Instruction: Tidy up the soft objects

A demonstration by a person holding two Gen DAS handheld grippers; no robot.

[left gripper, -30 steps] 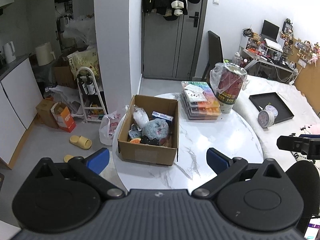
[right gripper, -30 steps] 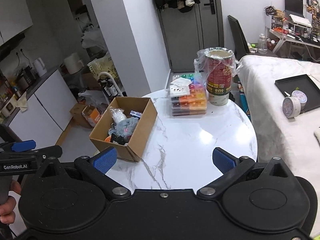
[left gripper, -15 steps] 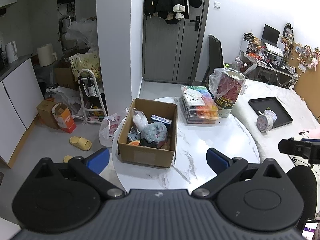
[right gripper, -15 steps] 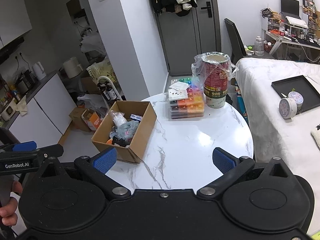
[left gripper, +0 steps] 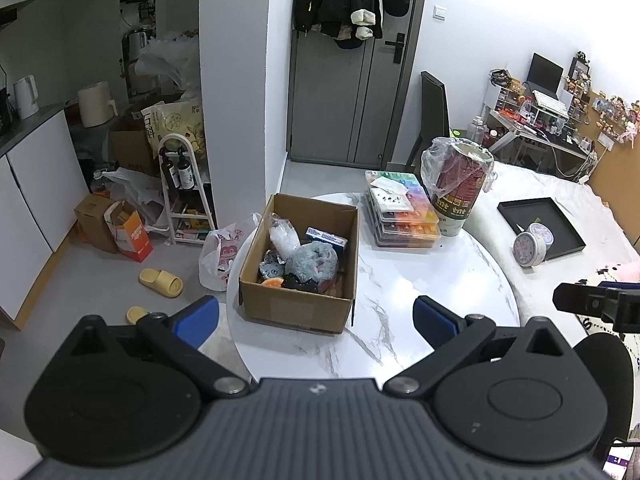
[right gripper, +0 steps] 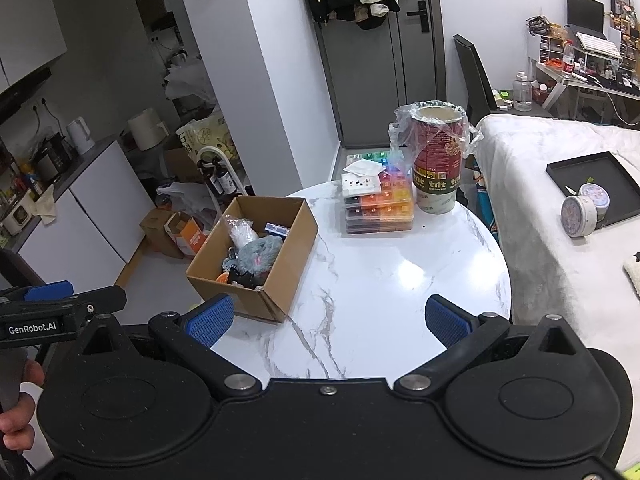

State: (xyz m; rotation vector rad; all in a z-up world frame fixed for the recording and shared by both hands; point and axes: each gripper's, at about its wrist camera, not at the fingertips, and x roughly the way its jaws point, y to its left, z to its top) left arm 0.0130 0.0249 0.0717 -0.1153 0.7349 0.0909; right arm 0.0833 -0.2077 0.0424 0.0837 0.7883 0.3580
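An open cardboard box (left gripper: 298, 304) stands on the left side of a round white marble table (left gripper: 420, 292). It holds a grey plush toy (left gripper: 314, 261), a clear bag of white stuffing (left gripper: 283, 236), a small blue box and other small items. The box also shows in the right wrist view (right gripper: 280, 280), with the grey plush (right gripper: 258, 254) inside. My left gripper (left gripper: 316, 320) is open and empty, held back from the table's near edge. My right gripper (right gripper: 326, 316) is open and empty, also short of the table.
A stack of colourful plastic organiser cases (left gripper: 400, 216) and a tall red canister wrapped in plastic (left gripper: 456, 188) stand at the table's far side. A bed with a black tray (left gripper: 540, 220) lies to the right. Slippers, bags and boxes litter the floor at left.
Both grippers have pulled back and risen a little; the table and box look smaller and farther. Both stay open and empty.
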